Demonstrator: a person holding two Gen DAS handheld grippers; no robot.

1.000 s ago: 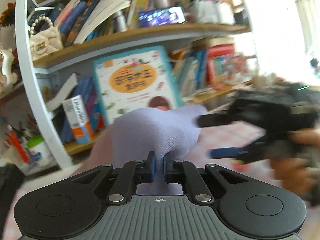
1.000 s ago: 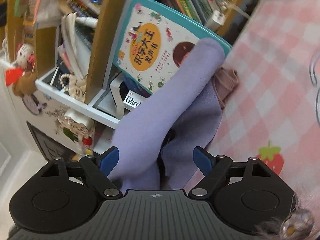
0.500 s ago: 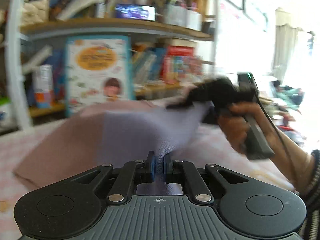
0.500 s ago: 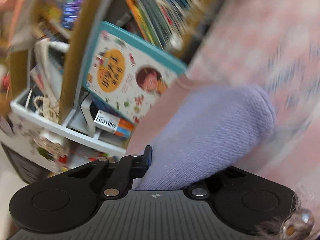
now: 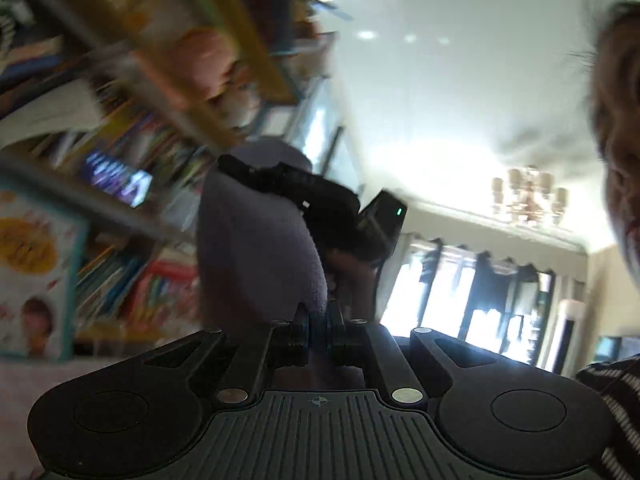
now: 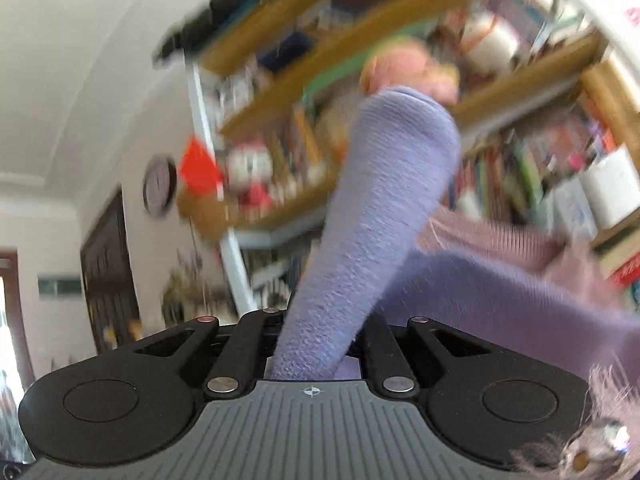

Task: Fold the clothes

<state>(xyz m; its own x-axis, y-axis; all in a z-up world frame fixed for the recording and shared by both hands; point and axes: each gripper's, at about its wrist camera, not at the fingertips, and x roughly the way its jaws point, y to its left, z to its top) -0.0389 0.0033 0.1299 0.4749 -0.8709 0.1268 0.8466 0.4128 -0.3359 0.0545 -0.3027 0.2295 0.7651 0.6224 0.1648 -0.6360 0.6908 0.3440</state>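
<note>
A lilac knitted garment with a pink part hangs in the air between both grippers. My left gripper is shut on one fold of the lilac cloth, which rises from its pads. In the left wrist view the right gripper shows as a black tool in a hand, pinching the cloth's top. In the right wrist view my right gripper is shut on a thick roll of the lilac garment; its fingertips are hidden by the cloth. Both views are blurred.
A tall bookshelf full of books and toys stands behind the cloth. A large picture book leans on it at the left. A person's head fills the right edge. Windows with curtains and a ceiling lamp lie beyond.
The right gripper went from open around the lilac cloth to shut on it. Both grippers then rose and tilted up, lifting the garment off the pink checked surface.
</note>
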